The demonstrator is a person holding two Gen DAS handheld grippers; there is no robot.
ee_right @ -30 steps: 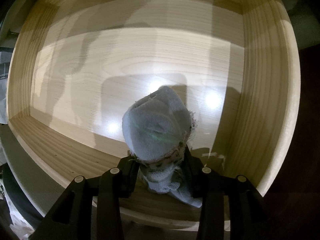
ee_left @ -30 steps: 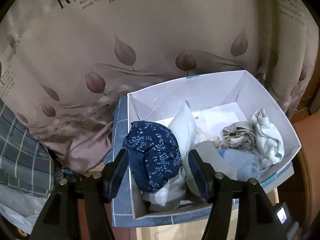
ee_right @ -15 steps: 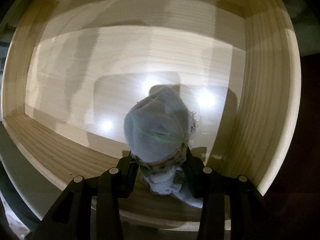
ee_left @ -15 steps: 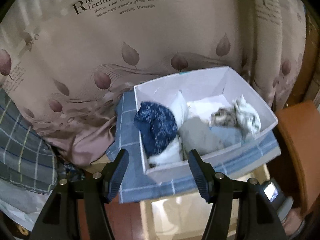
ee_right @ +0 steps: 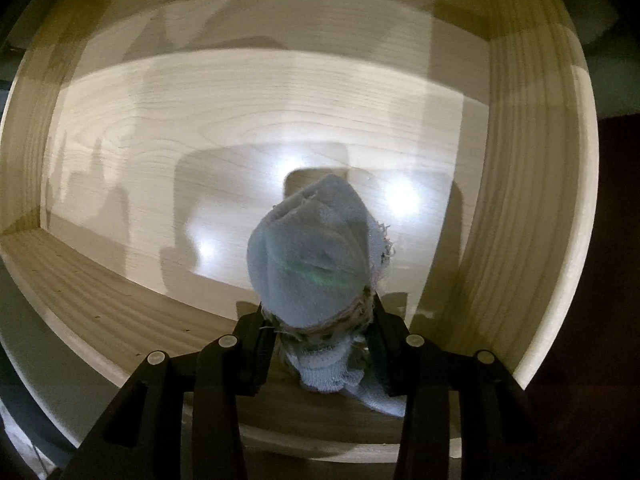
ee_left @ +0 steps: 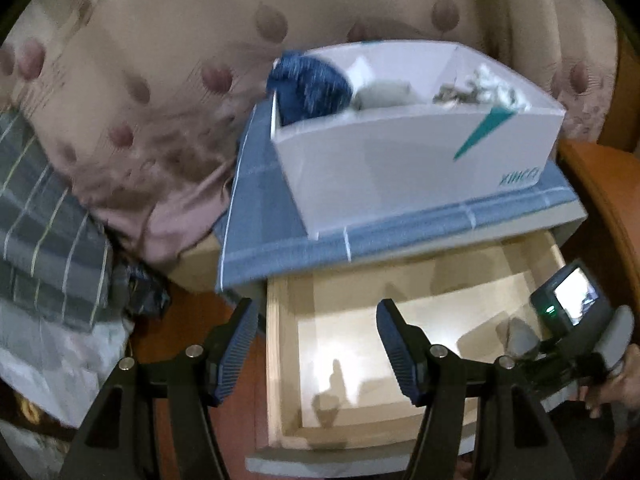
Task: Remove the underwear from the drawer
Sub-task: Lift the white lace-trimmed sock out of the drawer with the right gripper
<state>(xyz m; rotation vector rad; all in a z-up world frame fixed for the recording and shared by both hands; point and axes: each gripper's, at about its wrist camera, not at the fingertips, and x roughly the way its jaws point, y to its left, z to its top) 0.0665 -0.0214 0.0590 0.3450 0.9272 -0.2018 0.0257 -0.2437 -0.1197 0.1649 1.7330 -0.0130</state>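
A pale blue bundle of underwear with a frayed, speckled waistband is pinched between the nearly closed jaws of the right gripper, which points steeply down into the open wooden drawer; the cloth bulges above the pads and a loose end hangs below them, over the drawer's near wall. The drawer floor around it is bare, lit by bright spots and crossed by shadows. In the left wrist view the same drawer stands pulled out under a bedside top covered by a blue checked cloth, and the right gripper shows at its right end with a small lit screen and a hand behind it. The left gripper hangs over the drawer's left end with jaws wide apart and nothing between them. On the cloth sits a white cardboard box holding a dark blue patterned garment and what looks, through blur, like grey and white clothes. Behind hangs a beige leaf-print fabric.
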